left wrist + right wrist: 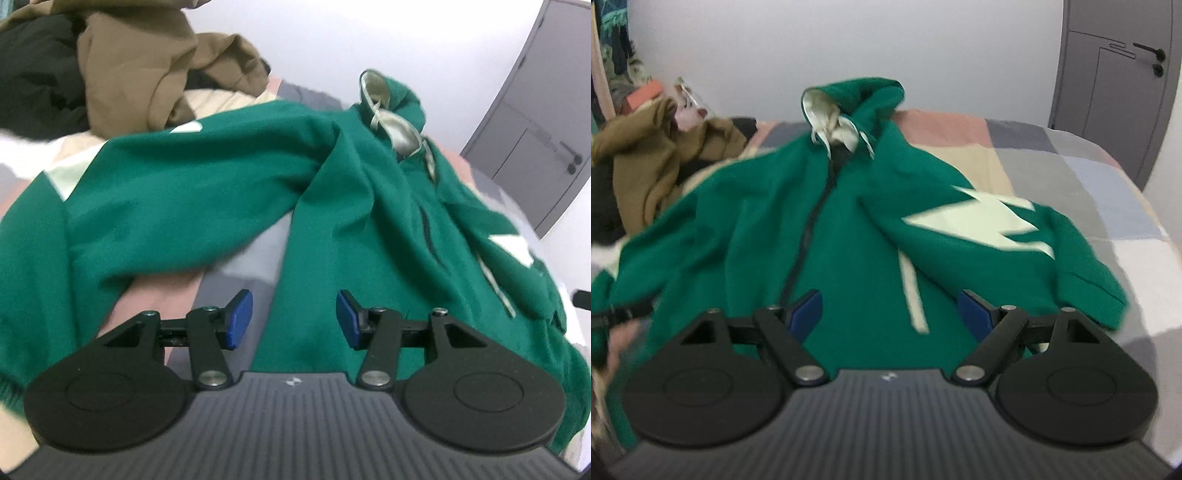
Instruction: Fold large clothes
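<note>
Patchwork bed [1071, 177]: one green hoodie [849, 229], one brown garment [650, 155].

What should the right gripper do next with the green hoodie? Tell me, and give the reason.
Probably bring the right gripper, open and empty, across to the hoodie's right sleeve and grip its cuff. That sleeve sprawls outward on the bed, and the jacket lies crumpled, so it likely needs spreading flat before folding.

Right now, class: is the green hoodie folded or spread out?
Spread out, not folded: the green hoodie lies rumpled on the patchwork bedcover, sleeves splayed sideways.
</note>
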Action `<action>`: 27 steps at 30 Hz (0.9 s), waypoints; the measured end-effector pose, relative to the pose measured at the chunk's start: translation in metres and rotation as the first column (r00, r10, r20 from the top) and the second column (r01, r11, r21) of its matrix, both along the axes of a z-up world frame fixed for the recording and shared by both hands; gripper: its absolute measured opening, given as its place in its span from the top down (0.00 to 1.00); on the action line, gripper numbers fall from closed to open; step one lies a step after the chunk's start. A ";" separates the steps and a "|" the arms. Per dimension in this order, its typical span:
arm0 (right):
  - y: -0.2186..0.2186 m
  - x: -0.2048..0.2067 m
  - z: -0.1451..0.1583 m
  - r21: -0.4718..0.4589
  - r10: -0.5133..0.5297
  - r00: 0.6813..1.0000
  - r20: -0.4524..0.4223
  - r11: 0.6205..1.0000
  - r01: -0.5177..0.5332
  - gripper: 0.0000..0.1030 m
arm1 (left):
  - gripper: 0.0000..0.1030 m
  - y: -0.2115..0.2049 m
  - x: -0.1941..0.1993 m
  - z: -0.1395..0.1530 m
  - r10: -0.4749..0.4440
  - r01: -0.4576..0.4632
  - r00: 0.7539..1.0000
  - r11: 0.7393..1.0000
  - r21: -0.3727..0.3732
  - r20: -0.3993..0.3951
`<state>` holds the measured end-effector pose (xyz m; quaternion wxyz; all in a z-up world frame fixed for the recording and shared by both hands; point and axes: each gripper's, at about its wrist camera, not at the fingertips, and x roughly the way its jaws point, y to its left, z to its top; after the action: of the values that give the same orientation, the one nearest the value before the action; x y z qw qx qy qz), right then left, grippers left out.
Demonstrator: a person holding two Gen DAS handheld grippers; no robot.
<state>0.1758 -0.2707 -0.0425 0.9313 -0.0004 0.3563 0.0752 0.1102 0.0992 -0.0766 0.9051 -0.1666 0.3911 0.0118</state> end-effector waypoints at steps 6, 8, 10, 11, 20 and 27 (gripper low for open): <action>-0.043 -0.028 -0.017 0.019 -0.028 0.999 -0.037 0.999 0.029 0.21 | 0.44 0.000 -0.021 -0.001 0.027 -0.027 0.998 1.000 0.013 -0.064; -0.054 -0.029 -0.026 0.021 -0.048 0.997 -0.063 0.999 0.049 0.21 | 0.43 0.003 -0.025 -0.002 0.044 -0.044 0.996 0.999 0.008 -0.081; -0.063 -0.032 -0.032 -0.013 -0.092 0.993 -0.069 0.996 0.092 0.21 | 0.42 0.005 -0.025 -0.002 0.046 -0.046 0.995 0.999 -0.003 -0.089; -0.071 -0.031 -0.033 0.009 -0.110 0.991 -0.074 0.994 0.111 0.21 | 0.42 0.007 -0.025 -0.001 0.051 -0.052 0.995 0.999 -0.012 -0.085; -0.122 -0.023 -0.060 0.182 -0.159 0.968 -0.196 0.964 0.195 0.12 | 0.40 0.017 -0.016 -0.020 0.091 -0.106 0.983 0.990 -0.088 -0.160; -0.134 -0.013 -0.080 0.339 -0.076 0.956 -0.283 0.925 0.174 0.13 | 0.42 0.013 -0.016 -0.030 0.053 -0.086 0.983 0.978 -0.189 -0.176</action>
<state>0.1623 -0.4043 -0.1225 0.8625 0.2030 0.4568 0.0786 0.0945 0.1119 -0.1070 0.8467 -0.2667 0.4601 0.0192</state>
